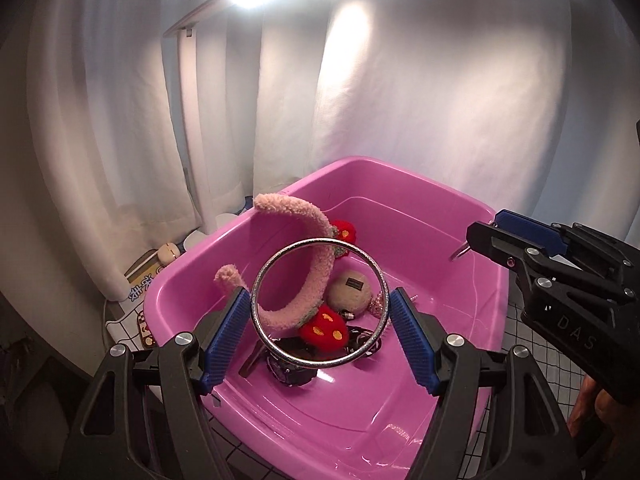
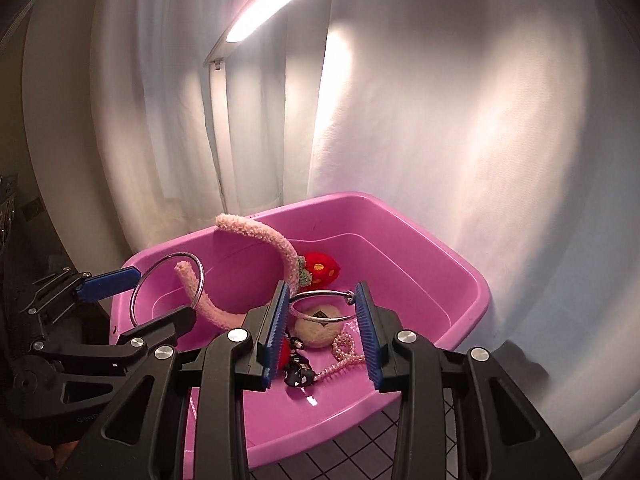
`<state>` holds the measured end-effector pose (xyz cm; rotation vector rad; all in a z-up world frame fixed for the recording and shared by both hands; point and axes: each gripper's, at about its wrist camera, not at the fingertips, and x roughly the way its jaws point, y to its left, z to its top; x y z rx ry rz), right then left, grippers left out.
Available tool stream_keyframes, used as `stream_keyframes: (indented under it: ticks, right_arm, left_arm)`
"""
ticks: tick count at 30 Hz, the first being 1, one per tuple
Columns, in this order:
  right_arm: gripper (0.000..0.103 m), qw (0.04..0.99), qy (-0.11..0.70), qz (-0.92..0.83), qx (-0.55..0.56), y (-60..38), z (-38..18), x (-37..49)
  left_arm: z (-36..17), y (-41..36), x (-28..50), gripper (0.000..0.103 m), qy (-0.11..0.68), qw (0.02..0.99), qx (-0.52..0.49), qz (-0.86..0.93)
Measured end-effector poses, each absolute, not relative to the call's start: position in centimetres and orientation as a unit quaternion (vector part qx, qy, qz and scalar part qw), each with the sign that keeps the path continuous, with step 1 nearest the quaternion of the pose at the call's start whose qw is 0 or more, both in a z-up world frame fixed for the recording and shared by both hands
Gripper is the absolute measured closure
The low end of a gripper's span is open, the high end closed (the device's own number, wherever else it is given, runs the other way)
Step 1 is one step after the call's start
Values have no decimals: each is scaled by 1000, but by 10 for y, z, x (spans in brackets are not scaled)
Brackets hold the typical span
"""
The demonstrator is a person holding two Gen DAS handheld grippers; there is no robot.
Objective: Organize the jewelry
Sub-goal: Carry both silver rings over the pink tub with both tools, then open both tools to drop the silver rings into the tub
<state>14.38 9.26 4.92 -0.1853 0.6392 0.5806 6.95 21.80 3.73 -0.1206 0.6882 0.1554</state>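
A pink plastic tub (image 1: 460,216) (image 2: 460,280) holds jewelry: a fuzzy pink headband (image 1: 316,248) (image 2: 256,232) with red strawberries (image 1: 328,326) (image 2: 322,270), a beige pompom (image 1: 350,288) (image 2: 316,330), a pink bead necklace (image 2: 344,354) and dark pieces (image 1: 292,372) (image 2: 298,372). My left gripper (image 1: 320,304) (image 2: 132,296) is shut on a large silver bangle (image 1: 276,264) (image 2: 138,284), held above the tub. My right gripper (image 2: 324,312) (image 1: 476,236) is shut on a smaller silver ring (image 2: 320,294) (image 1: 460,254), over the tub's right side.
White curtains (image 1: 400,100) hang behind the tub, with a bright lamp bar (image 2: 272,4) above. The tub stands on a black grid mat (image 1: 540,344) (image 2: 360,456). Small items and a printed card (image 1: 140,276) lie left of the tub.
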Motion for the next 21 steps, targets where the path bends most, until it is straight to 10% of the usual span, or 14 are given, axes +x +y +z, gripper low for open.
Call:
stream_keyframes:
  ticks: [16, 18, 21]
  right_arm:
    - [69, 891, 370, 251, -81, 103, 17, 175]
    - [46, 893, 370, 240, -86, 104, 17, 178]
    - [42, 896, 369, 234, -83, 102, 19, 179]
  left_arm:
    - [15, 235, 88, 28, 391, 912, -86, 86]
    - [16, 238, 88, 21, 390, 912, -92, 88]
    - [17, 240, 90, 18, 389, 912, -93, 93]
